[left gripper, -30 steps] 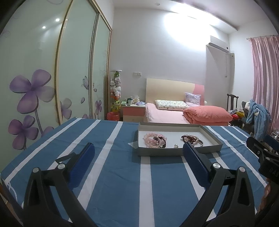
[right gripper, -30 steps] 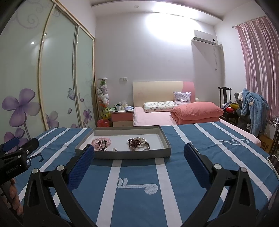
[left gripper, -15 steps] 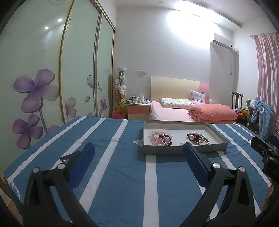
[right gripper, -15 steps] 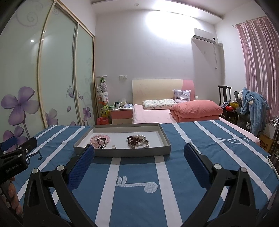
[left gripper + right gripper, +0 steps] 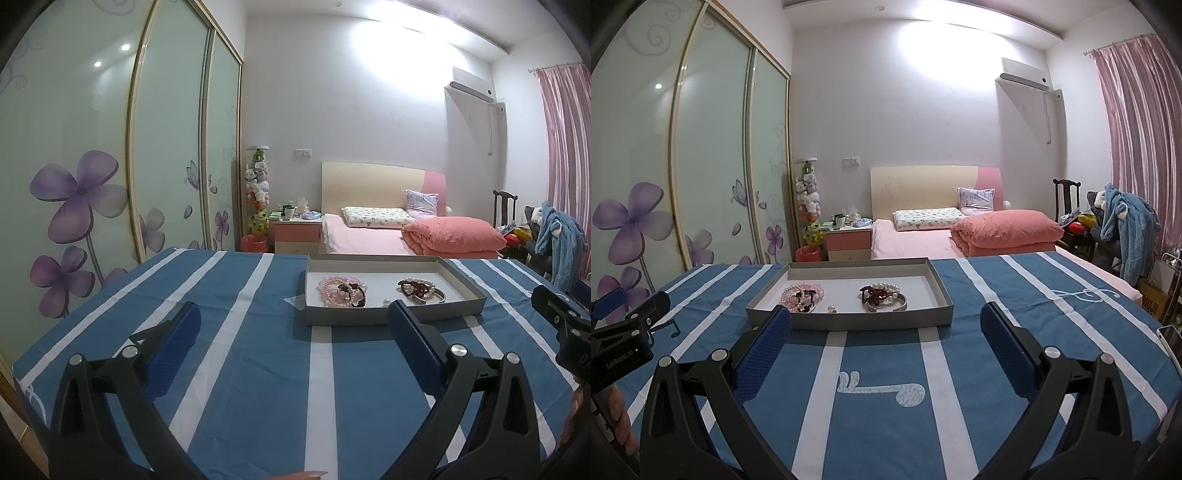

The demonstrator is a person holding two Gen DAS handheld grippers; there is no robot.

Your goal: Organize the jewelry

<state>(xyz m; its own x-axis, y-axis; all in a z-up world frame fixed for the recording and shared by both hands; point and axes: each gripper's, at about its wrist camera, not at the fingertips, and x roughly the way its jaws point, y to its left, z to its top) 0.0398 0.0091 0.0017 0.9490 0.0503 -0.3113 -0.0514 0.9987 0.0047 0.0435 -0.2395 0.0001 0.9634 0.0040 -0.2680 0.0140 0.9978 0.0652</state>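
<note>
A shallow grey tray [image 5: 391, 316] [image 5: 849, 320] lies on the blue striped tablecloth. Inside it sit a pink bead bracelet pile [image 5: 338, 291] [image 5: 802, 295], a dark red and pearl pile with a silver bangle [image 5: 419, 288] [image 5: 884, 295], and a loose pearl [image 5: 386, 302] [image 5: 832, 308]. My left gripper [image 5: 291, 332] is open, low over the cloth, short of the tray's near left corner. My right gripper [image 5: 886, 332] is open too, straight in front of the tray's near wall. Nothing is between either pair of fingers.
The tablecloth [image 5: 240, 369] [image 5: 1015, 295] spreads wide around the tray. A small clear wrapper [image 5: 293, 301] lies at the tray's left side. Behind are a bed [image 5: 960, 236], a nightstand [image 5: 849, 243], a flowered wardrobe [image 5: 92, 184], and a chair with clothes [image 5: 1123, 229].
The left gripper has swung left and drawn closer, so the tray shifted right and grew in its view. The right gripper has crept forward toward the tray. Both stayed open.
</note>
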